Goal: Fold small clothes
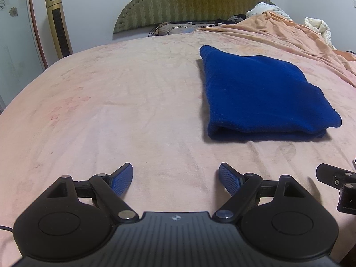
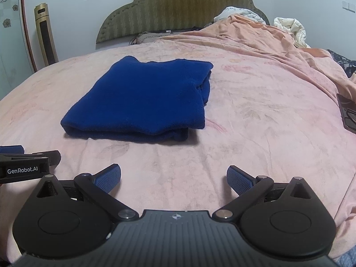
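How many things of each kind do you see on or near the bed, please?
Folded blue cloth: 1
Open, empty grippers: 2, left gripper and right gripper
Gold tower fan: 1
Green headboard: 1
White quilt: 1
Total: 6

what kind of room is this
Almost certainly a bedroom. The folded blue cloth lies on a bed with a pink sheet, backed by a padded green headboard, with rumpled bedding heaped at the far right. A tower fan stands by the wall.
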